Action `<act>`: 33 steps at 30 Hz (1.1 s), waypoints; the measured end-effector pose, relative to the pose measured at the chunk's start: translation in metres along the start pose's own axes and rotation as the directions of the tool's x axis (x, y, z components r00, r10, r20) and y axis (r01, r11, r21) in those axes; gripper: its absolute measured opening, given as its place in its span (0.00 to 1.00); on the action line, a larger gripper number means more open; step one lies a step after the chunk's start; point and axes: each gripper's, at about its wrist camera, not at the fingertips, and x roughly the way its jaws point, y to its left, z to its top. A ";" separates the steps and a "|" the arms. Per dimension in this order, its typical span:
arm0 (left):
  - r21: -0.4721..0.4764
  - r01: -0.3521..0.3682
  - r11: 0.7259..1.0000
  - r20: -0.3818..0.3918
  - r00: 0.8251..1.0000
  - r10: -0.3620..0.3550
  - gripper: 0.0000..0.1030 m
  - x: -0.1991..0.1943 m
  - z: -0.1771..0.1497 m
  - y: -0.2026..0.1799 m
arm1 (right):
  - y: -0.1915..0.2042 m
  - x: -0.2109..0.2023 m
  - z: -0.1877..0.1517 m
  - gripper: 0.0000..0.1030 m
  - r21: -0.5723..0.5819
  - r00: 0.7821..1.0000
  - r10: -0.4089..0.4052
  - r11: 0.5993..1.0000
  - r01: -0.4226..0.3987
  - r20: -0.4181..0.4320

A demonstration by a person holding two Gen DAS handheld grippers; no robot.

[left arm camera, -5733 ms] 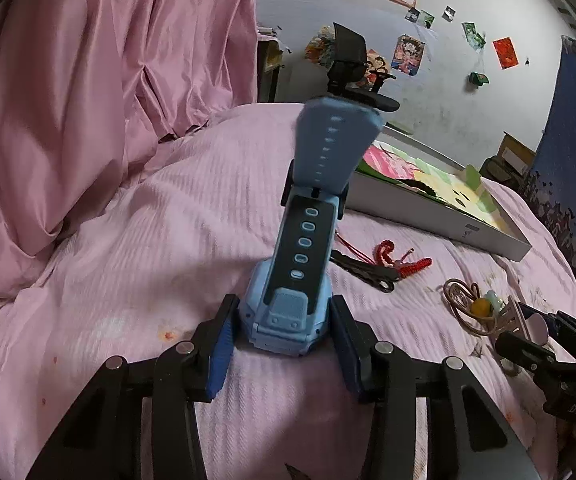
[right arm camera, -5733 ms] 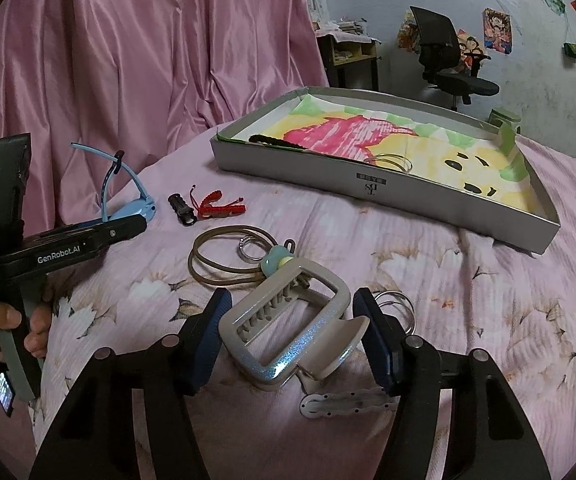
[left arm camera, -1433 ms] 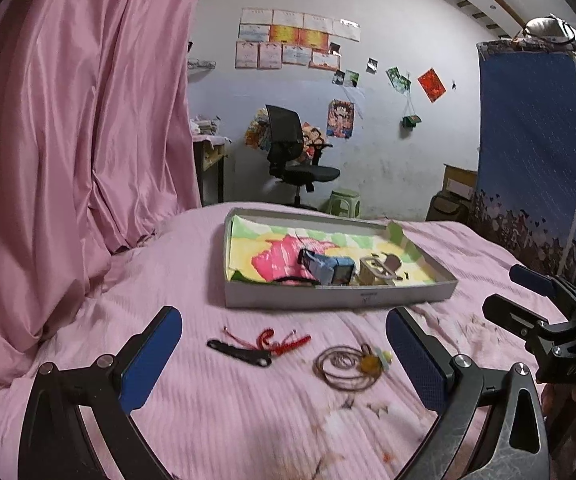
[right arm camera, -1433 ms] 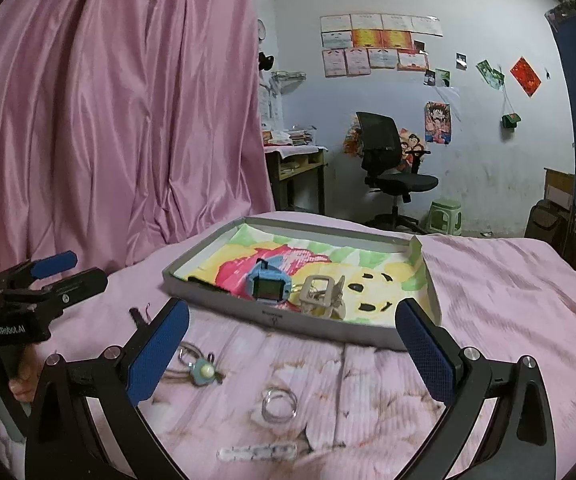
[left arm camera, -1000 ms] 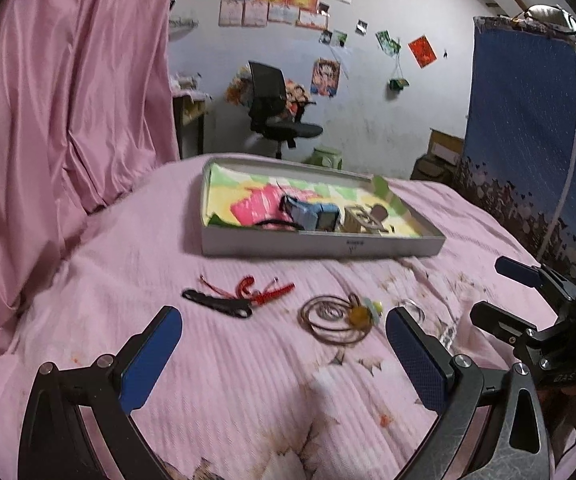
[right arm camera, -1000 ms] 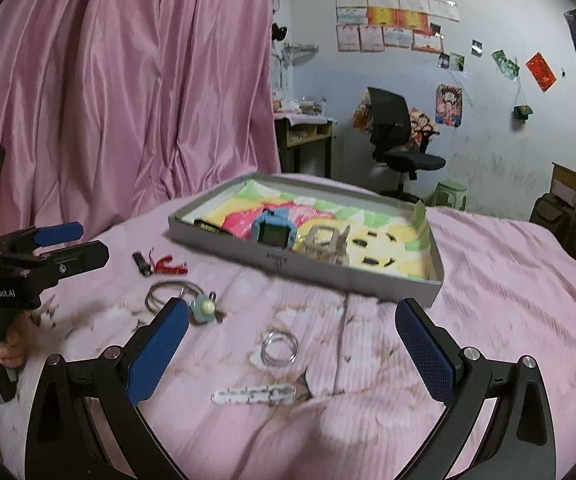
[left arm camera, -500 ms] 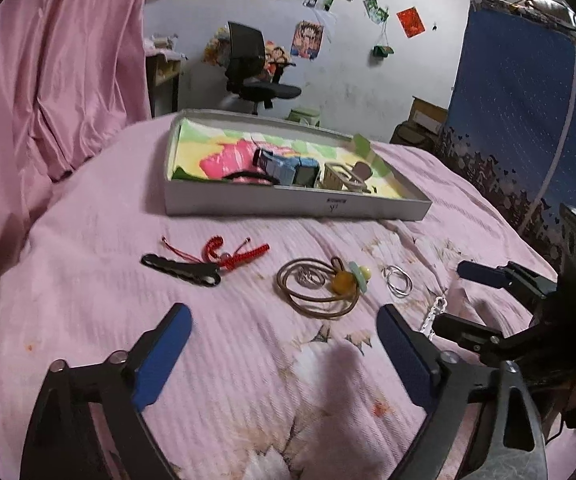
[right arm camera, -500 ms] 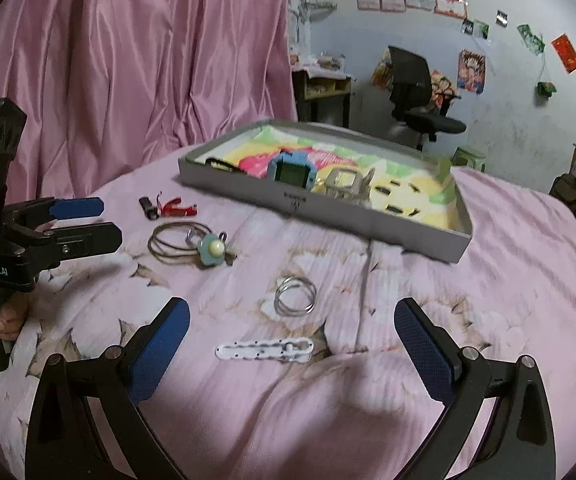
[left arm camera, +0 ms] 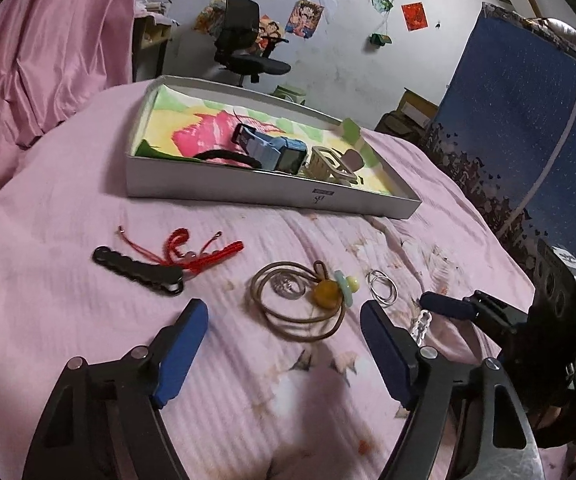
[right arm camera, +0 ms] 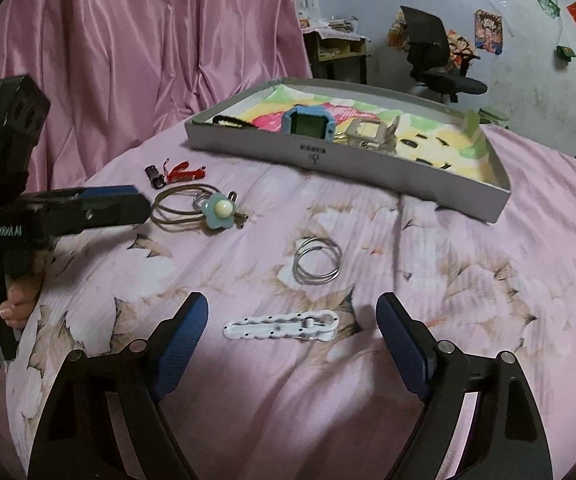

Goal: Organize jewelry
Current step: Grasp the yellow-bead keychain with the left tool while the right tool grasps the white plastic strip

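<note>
- Your left gripper (left arm camera: pixel 284 344) is hovering over the cord necklace (left arm camera: pixel 300 300) on the bed (left arm camera: pixel 48 280); fingers open, just been narrowing, gripping nothing.
- Your right gripper (right arm camera: pixel 292 344) is pointing at the white clasp (right arm camera: pixel 280 326), rings (right arm camera: pixel 318 266) beyond; fingers open, also narrowing, empty.
- Watch (left arm camera: pixel 276 152) is sitting in the tray (left arm camera: pixel 248 190).

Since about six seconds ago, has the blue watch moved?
Yes. The blue watch was standing on the pink bedspread between the left jaws; now it lies inside the grey box.
</note>
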 end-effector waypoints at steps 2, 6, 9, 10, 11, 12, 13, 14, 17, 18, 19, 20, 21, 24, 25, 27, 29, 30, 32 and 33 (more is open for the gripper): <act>0.005 -0.008 1.000 -0.017 1.000 0.009 0.68 0.006 0.003 -0.002 | 0.001 0.003 -0.001 0.79 0.002 1.000 0.011 1.000 -0.011 -0.010; -0.003 -0.008 1.000 -0.029 1.000 0.008 0.59 0.010 0.005 -0.001 | -0.002 0.005 -0.002 0.78 0.017 0.999 0.023 1.000 -0.022 -0.022; -0.022 -0.005 1.000 -0.030 1.000 0.004 0.48 0.010 0.005 0.003 | -0.004 0.006 -0.002 0.77 0.021 0.999 0.026 0.999 -0.026 -0.026; -0.027 -0.003 1.000 -0.030 1.000 0.002 0.46 0.011 0.005 0.004 | -0.003 0.006 -0.002 0.77 0.022 0.999 0.028 0.999 -0.027 -0.028; -0.032 -0.002 0.999 -0.028 1.000 0.001 0.40 0.010 0.004 0.005 | -0.004 0.007 -0.002 0.77 0.023 0.999 0.029 0.999 -0.029 -0.030; -0.036 -0.001 0.999 -0.026 1.000 0.000 0.33 0.010 0.004 0.005 | -0.004 0.008 -0.002 0.77 0.024 0.999 0.030 0.999 -0.029 -0.032; -0.038 0.000 0.999 -0.025 1.000 -0.001 0.30 0.009 0.003 0.006 | -0.004 0.008 -0.002 0.77 0.026 0.999 0.032 0.999 -0.031 -0.033; -0.039 0.000 0.999 -0.024 1.000 -0.001 0.23 0.009 0.003 0.006 | -0.004 0.008 -0.003 0.77 0.026 0.999 0.034 0.999 -0.033 -0.033; -0.030 -0.004 1.000 -0.021 1.000 0.004 0.09 0.008 0.001 0.004 | -0.004 0.009 -0.003 0.76 0.028 0.999 0.039 0.999 -0.038 -0.036; -0.025 -0.004 1.000 -0.017 1.000 0.004 0.09 0.007 0.001 0.003 | -0.004 0.009 -0.003 0.76 0.029 0.999 0.040 0.999 -0.039 -0.036; -0.019 -0.005 1.000 -0.013 1.000 0.005 0.08 0.007 0.001 0.002 | -0.005 0.009 -0.003 0.76 0.030 0.999 0.041 0.999 -0.040 -0.036; -0.012 -0.006 1.000 -0.008 1.000 0.006 0.07 0.005 0.001 0.001 | -0.005 0.009 -0.003 0.76 0.030 0.999 0.041 0.999 -0.040 -0.035; -0.003 -0.007 1.000 -0.002 1.000 0.007 0.06 0.003 0.000 -0.001 | -0.005 0.009 -0.003 0.76 0.029 0.999 0.040 0.999 -0.039 -0.036; 0.023 -0.009 1.000 0.013 1.000 0.009 0.05 0.000 0.000 -0.005 | -0.005 0.009 -0.003 0.75 0.029 0.999 0.039 0.999 -0.038 -0.036; 0.034 -0.010 0.999 0.017 1.000 0.010 0.05 -0.002 0.000 -0.007 | -0.005 0.009 -0.003 0.73 0.028 0.999 0.037 0.999 -0.036 -0.036; 0.053 -0.012 0.999 0.025 1.000 0.011 0.04 -0.005 0.000 -0.011 | -0.004 0.008 -0.003 0.70 0.026 0.999 0.035 0.999 -0.034 -0.035; 0.066 -0.011 0.998 0.032 0.999 0.009 0.04 -0.008 0.000 -0.013 | -0.003 0.008 -0.003 0.65 0.022 0.999 0.037 0.999 -0.036 -0.035; 0.072 -0.010 0.997 0.036 0.999 0.007 0.04 -0.010 0.000 -0.015 | -0.003 0.008 -0.003 0.64 0.021 0.999 0.037 0.999 -0.036 -0.035; 0.083 -0.004 0.997 0.044 0.999 0.000 0.04 -0.014 0.001 -0.018 | -0.002 0.008 -0.003 0.54 0.017 0.999 0.038 0.999 -0.038 -0.036; 0.089 -0.002 0.996 0.048 0.999 -0.003 0.03 -0.016 0.002 -0.019 | -0.001 0.007 -0.003 0.52 0.016 0.999 0.038 0.999 -0.038 -0.037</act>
